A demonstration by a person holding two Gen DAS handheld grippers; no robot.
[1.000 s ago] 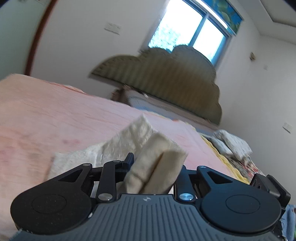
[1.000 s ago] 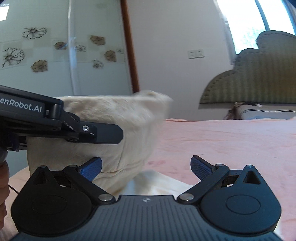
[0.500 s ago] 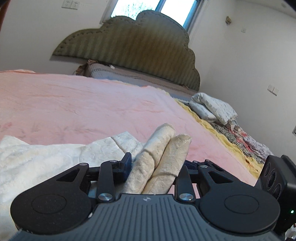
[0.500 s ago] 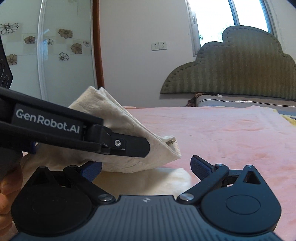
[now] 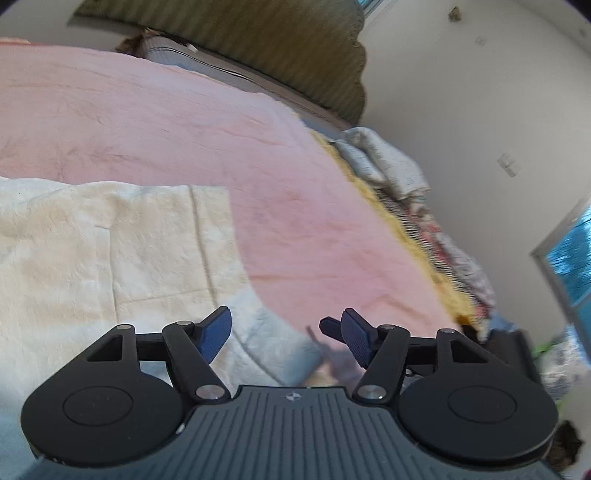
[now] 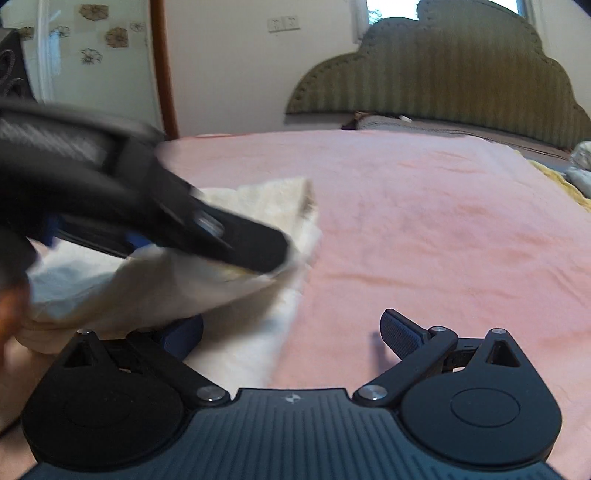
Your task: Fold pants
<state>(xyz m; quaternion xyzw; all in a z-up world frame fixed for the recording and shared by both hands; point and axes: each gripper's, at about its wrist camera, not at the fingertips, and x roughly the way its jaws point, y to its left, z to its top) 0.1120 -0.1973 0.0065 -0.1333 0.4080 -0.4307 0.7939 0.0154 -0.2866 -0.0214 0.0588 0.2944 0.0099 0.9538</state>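
We see the cream pants [image 5: 110,254] lying folded on the pink bedspread [image 5: 184,122], their near edge running under the left gripper [image 5: 284,332]. In the right wrist view, the left gripper [image 6: 207,229] crosses the frame from the left as a dark, blurred arm and hides much of the cloth; its tip lies over the upper fold of the pants [image 6: 266,199], though with the blur we cannot say for sure whether it touches them. A hand [image 6: 11,314] shows at the left edge. The green padded headboard [image 6: 443,70] stands at the far end of the bed, with a wall socket [image 6: 282,24] and a flowered glass panel [image 6: 92,40] to its left. Along the bed's right side we make out a yellow-edged patterned blanket [image 5: 436,236] and a pale pillow [image 5: 384,158], well apart from the pants.

The left jaws are opening and stand fairly wide, with nothing pressed between the blue pads [image 5: 218,332]; only flat cloth lies below them. The right gripper [image 6: 291,332] has its jaws spread wide and grips nothing; its left pad sits over the edge of the pants.

A second ago the left jaws pinched a thick doubled fold held up off the bed; now that fold is released and lies flat. Both cameras have tipped down, so the window has all but left the view
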